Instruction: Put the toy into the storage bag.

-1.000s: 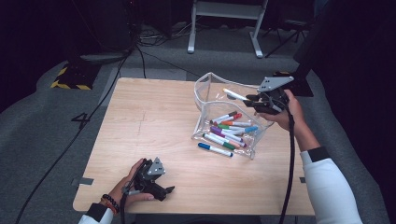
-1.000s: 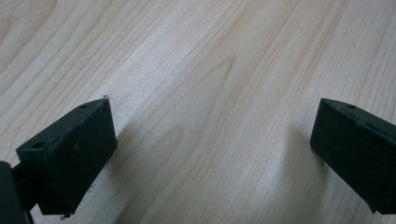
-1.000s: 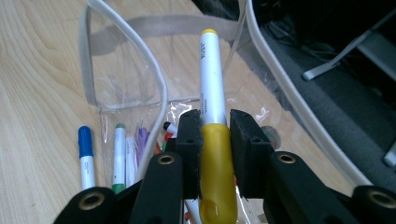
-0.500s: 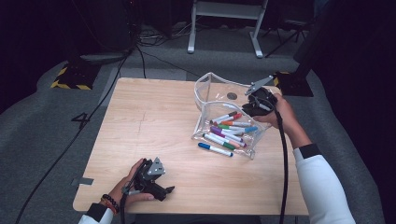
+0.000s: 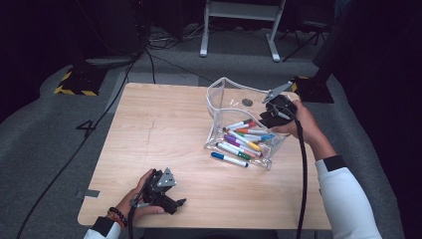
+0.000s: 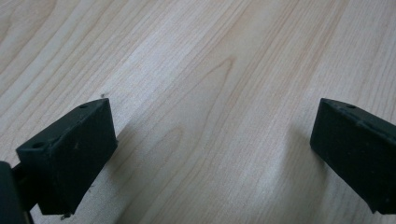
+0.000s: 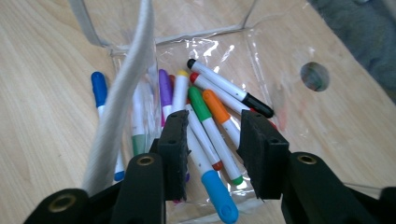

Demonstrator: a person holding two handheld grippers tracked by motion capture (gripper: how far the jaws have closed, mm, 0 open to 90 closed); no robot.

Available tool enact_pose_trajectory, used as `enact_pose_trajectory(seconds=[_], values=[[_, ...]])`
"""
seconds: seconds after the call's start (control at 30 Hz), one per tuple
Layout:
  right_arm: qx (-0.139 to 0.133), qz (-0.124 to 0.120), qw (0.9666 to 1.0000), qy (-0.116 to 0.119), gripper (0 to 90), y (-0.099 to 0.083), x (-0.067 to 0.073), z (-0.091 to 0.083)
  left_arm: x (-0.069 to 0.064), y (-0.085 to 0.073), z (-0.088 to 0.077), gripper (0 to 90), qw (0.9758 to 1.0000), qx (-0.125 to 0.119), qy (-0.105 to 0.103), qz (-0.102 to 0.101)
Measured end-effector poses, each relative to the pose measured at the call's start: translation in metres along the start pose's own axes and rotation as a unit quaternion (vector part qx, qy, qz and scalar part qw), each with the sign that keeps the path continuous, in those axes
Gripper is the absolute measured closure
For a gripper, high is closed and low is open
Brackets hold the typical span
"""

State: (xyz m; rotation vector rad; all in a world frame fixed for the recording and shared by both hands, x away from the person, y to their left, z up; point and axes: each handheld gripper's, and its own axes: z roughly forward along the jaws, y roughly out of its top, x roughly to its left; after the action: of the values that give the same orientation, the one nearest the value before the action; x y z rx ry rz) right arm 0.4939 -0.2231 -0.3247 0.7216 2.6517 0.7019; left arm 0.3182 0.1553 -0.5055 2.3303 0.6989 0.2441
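1. R gripper [image 7: 212, 154] sits over the mouth of the clear plastic zip pouch [image 5: 234, 102] at the far right of the light wooden table [image 5: 164, 129]. Its jaws have just been opening; in the right gripper view they now stand parted above the markers, pads pressing on nothing.
2. Right below those jaws lies a white marker with light-blue cap [image 7: 208, 177], loose on the heap. My read: it's freshly dropped in, not held.
3. Also in the pouch: white marker with black cap [image 7: 229, 88], orange-capped marker [image 7: 219, 114], green-capped marker [image 7: 205, 114], purple-capped marker [image 7: 166, 88], plus several more I can't separate.
4. One dark-blue-capped marker [image 5: 229, 159] lies on the table just outside the pouch's near-left side; the same marker shows as [image 7: 99, 88] beyond the pouch's grey zip edge [image 7: 123, 98].
5. L gripper [image 5: 171, 201] rests at the near-left table edge, well apart from the pouch. Left gripper view: jaws wide apart over bare wood, nothing between them.
6. Progress, my judgement: nearly done — most markers bagged. Left: pick up the blue one, drop it in, maybe zip the pouch.
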Motion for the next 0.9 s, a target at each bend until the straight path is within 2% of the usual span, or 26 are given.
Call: enact_pose_trajectory(seconds=[0.1, 0.2, 0.3, 0.4, 0.5, 0.6, 0.73, 0.8, 0.87, 0.9], values=[[-0.019, 0.014, 0.9997, -0.010, 56.0, -0.003, -0.002, -0.008, 0.000, 0.000, 0.000, 0.5, 1.0000, 0.000, 0.000, 0.000], [-0.052, 0.024, 0.9981, -0.020, 50.2, -0.006, -0.003, -0.019, 0.000, 0.000, 0.000, 0.5, 1.0000, 0.000, 0.000, 0.000], [-0.089, 0.030, 0.9952, -0.028, 43.9, -0.011, -0.003, -0.032, 0.000, 0.000, 0.000, 0.5, 1.0000, 0.000, 0.000, 0.000], [-0.123, 0.032, 0.9916, -0.026, 38.4, -0.016, 0.002, -0.045, 0.000, 0.000, 0.000, 0.5, 1.0000, 0.000, 0.000, 0.000], [-0.149, 0.024, 0.9882, -0.025, 36.8, -0.022, 0.012, -0.058, 0.000, 0.000, 0.000, 0.5, 1.0000, 0.000, 0.000, 0.000], [-0.182, 0.016, 0.9830, -0.019, 33.6, -0.031, 0.025, -0.073, 0.000, 0.000, 0.000, 0.6, 1.0000, 0.000, 0.000, 0.000], [-0.218, -0.004, 0.9752, -0.037, 32.7, -0.048, 0.048, -0.088, 0.000, 0.000, 0.000, 0.6, 1.0000, 0.000, 0.000, 0.000], [-0.229, -0.007, 0.9729, -0.027, 32.3, -0.058, 0.059, -0.091, 0.000, 0.000, 0.000, 0.6, 1.0000, 0.000, 0.000, 0.001], [-0.229, -0.016, 0.9730, -0.026, 32.1, -0.066, 0.070, -0.093, 0.000, 0.000, 0.000, 0.6, 1.0000, 0.000, 0.000, 0.000], [-0.235, -0.016, 0.9716, -0.023, 32.0, -0.071, 0.075, -0.094, 0.000, 0.000, 0.000, 0.6, 1.0000, 0.000, 0.000, 0.000]])
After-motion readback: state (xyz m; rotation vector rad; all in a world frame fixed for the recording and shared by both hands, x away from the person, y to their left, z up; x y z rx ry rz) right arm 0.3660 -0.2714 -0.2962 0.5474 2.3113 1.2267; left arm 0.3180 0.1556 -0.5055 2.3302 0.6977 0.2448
